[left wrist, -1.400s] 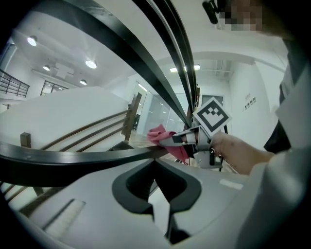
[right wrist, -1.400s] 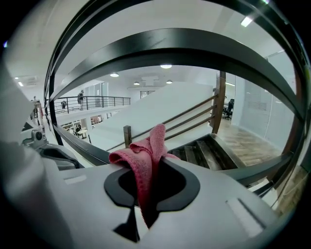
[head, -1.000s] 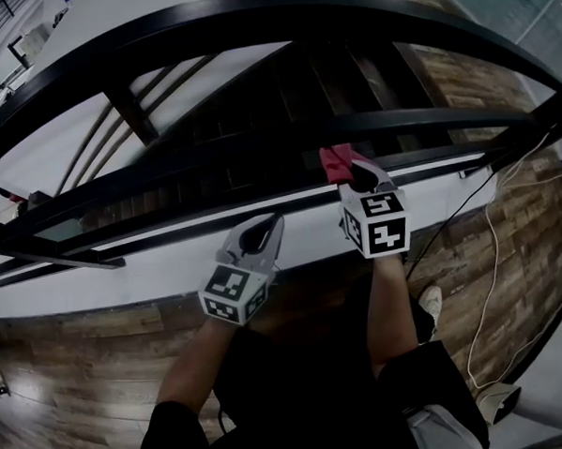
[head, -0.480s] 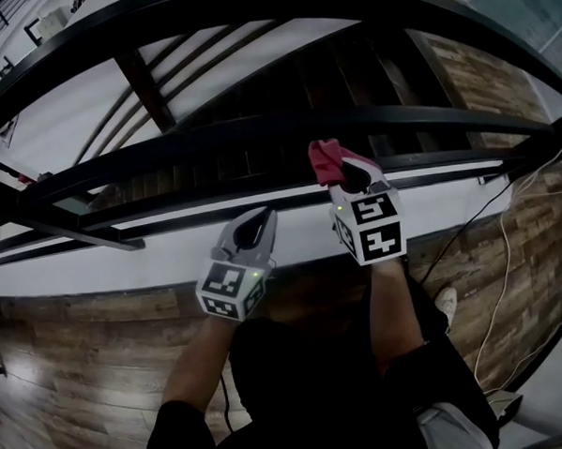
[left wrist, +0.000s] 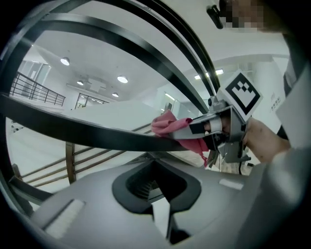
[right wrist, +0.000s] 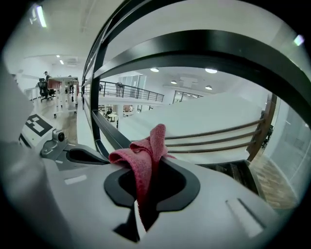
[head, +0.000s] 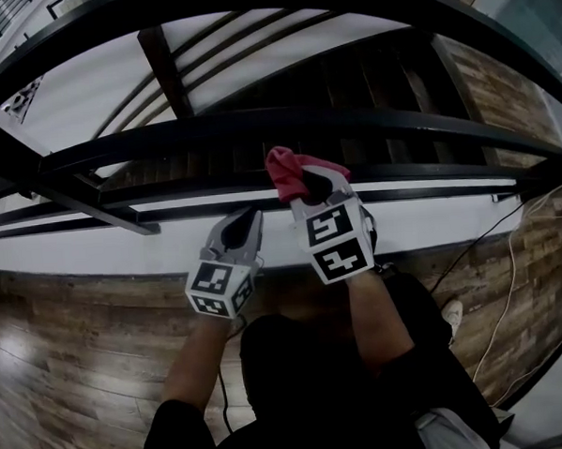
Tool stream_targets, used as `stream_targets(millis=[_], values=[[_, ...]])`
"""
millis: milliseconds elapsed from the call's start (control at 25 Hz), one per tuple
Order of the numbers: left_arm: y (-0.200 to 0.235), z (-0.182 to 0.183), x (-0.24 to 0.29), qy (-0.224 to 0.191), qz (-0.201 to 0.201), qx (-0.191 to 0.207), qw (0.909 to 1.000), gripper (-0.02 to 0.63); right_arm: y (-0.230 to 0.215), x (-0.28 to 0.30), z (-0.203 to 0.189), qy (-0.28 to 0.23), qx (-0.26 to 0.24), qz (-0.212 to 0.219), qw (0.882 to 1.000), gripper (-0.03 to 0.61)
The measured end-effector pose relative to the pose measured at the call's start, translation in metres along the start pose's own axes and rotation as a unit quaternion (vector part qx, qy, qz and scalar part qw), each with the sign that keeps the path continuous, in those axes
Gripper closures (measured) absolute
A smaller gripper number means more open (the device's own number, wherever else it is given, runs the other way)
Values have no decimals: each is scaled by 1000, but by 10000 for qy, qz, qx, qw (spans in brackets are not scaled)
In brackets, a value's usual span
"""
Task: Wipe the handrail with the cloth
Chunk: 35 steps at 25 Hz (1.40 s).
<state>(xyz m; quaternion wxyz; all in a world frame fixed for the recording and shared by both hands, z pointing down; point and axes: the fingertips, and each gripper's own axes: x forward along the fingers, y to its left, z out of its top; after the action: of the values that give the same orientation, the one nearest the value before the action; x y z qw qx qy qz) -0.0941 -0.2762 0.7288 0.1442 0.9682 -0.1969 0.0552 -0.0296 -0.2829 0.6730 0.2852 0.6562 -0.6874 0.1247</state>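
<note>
**Head view, looking steeply down.** The right tool (head: 314, 181) sits at centre frame, with its marker cube (head: 336, 242) turned toward the camera. It pinches a red cloth (head: 288, 170), and the bunched free end of the cloth stands up past the tool's tip among the black rail bars that cross the upper half of the frame. This view does not settle which bar the cloth meets. The left tool (head: 246, 221) lies just to the lower left of the right one, with its tip toward the same bars and clear of the cloth. Both forearms run down to the bottom edge of the frame. A wooden floor (head: 73, 371) fills the lower left, and a white cable (head: 499, 292) trails along the right side.

**Left gripper view.** The left tool's jaws are pressed together with nothing between them. Above them the handrail (left wrist: 97, 132) runs from the left edge toward the centre right. There the cloth lies over the bar, with red showing above and below it, held by the right tool.

**Right gripper view.** The cloth rises from between the right tool's jaws — a folded strip clamped low in the gap, with its top curling over to the left. The left tool's body shows at the left of the frame. Curved black rails arch overhead against a white interior with ceiling lights (right wrist: 210, 71).
</note>
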Motion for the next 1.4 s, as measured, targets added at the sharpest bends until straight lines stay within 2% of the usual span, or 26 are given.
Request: stream_targets(millis=[120,280,480,640,840,1080,1400], values=[[18,1,-11,-25,168,-24,9999,614,8,7,4,78,-239,-91,9996,528],[29,6,-23,-102,294,52,9995,614,17,9,7,223,-827,-241,9960,528],[48,7,-40,-220,529,-50,9983,614,39,16,22,164,-1011,24,9947,528],[66,4,-51,-262,718,-124,9970,614,54,25,30,241,-1283,60,9914,528],[86,1,-62,-279,956,-89,9950,614,74,36,43,354,-1771,163,9834,528],[108,-3,-75,-319,1195,-180,9922,614,94,46,54,463,-2084,226,9767,529],[131,-5,-103,-352,1546,-312,9869,614,144,63,77,375,-2642,558,9621,528]])
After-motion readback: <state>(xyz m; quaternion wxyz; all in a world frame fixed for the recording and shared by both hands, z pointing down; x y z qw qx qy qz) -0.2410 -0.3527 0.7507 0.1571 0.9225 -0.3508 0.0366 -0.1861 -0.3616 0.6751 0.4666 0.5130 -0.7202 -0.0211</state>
